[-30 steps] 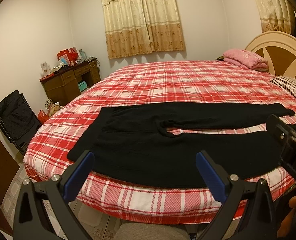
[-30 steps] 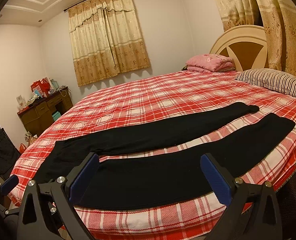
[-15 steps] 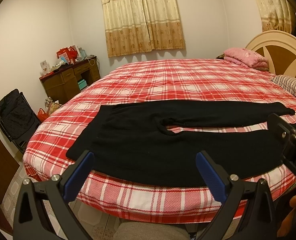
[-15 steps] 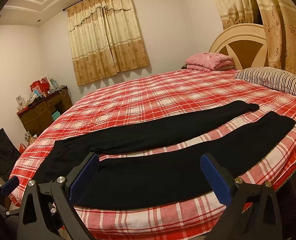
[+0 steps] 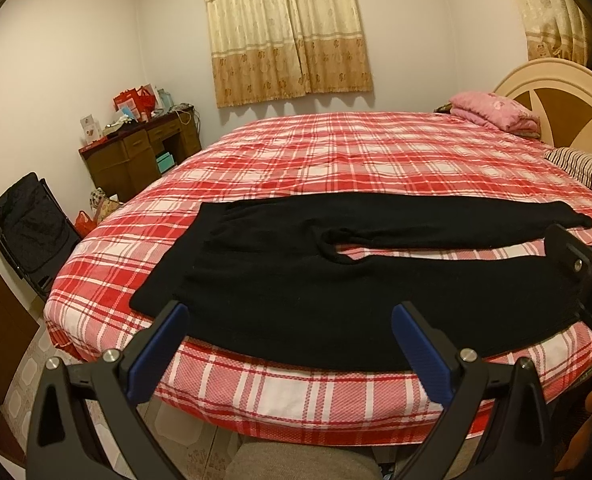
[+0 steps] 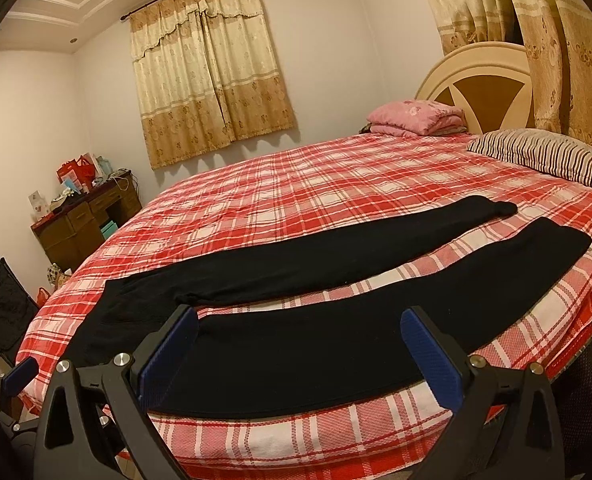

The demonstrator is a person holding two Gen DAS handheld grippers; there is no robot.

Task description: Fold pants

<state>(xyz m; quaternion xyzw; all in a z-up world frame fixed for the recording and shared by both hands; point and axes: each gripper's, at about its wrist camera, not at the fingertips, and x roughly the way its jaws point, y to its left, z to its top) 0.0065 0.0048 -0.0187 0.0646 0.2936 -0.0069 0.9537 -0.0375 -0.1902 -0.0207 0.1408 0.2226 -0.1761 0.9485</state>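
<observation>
Left gripper (image 5: 288,338): fingers (image 5: 158,350) spread wide, blue pads facing inward, nothing between them. It hovers at the near edge of the bed (image 5: 336,160), off the fabric, aimed at the waist end of the pants (image 5: 296,280).

Right gripper (image 6: 296,350): fingers (image 6: 430,362) also spread wide, holding nothing. It hovers at the near bed edge over the near leg, not touching it. In the left wrist view the right gripper shows at the right margin, in front of the near leg's cuff end. In the right wrist view one blue pad of the left gripper shows at the lower left.

Pants: black, laid flat on the bed close to its near edge, unfolded. Waist toward the left, both legs running to the right. Legs lie side by side with a strip of bedspread visible between them; far leg is narrower in view and ends in a cuff short of the pillow (image 6: 544,156). Near leg runs along the bed edge.

Bed: red and white plaid cover. Striped pillow at the right by the headboard (image 6: 484,80); a folded pink blanket (image 6: 416,116) beside it, further back. Both well apart from the pants.

Room: beige curtains (image 5: 284,32) on the far wall, a dark wooden desk (image 5: 136,156) with clutter on its tabletop at left, a black folding chair (image 5: 32,228) nearer the left margin.
</observation>
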